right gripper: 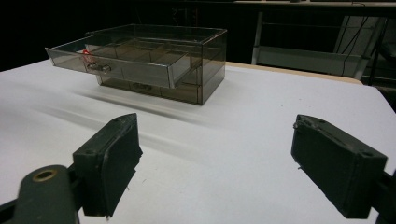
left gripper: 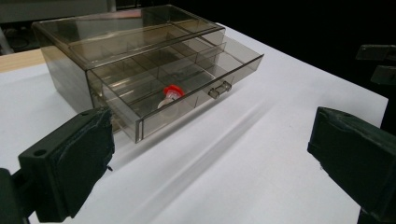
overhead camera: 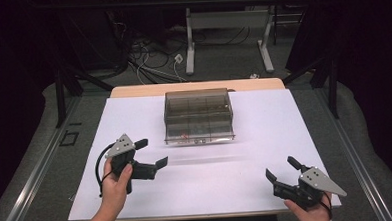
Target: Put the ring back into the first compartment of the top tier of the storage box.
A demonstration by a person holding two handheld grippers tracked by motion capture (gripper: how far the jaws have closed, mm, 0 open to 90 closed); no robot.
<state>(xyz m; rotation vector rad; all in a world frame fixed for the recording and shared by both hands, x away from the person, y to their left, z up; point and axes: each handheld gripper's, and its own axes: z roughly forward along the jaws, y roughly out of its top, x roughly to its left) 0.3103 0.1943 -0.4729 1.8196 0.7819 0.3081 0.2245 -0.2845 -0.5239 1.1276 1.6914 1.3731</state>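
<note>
Two grippers wait over the white desk (overhead camera: pixel 134 118), one on each side, and neither one holds anything. On the left, the left gripper (overhead camera: pixel 152 152) sits in a hand (overhead camera: pixel 115 186) near the left edge of the desk. Its jaws are spread wide apart and point to the right, toward the middle. I think it is held this way so it is ready to reach for something soon. In the middle, close to the back edge of the desk, stands a see-through brown box (overhead camera: pixel 198 108) with drawers. It sits there so both grippers can get to it. Its top drawer (left gripper: pixel 187 93) is pulled out toward the person, so you can look inside. In the left gripper view, a small thing with a red cap (left gripper: pixel 172 93) lies in the drawer, near the front wall. The drawer has a little clear handle (left gripper: pixel 219 89) on its front, made for pulling and pushing. On the right, the right gripper (overhead camera: pixel 281 168) is held by the other hand (overhead camera: pixel 313 216) near the front right corner of the desk. Its jaws are spread wide too, and they point up and left toward the box. Both grippers are well apart from the box, so nothing is being touched.
</note>
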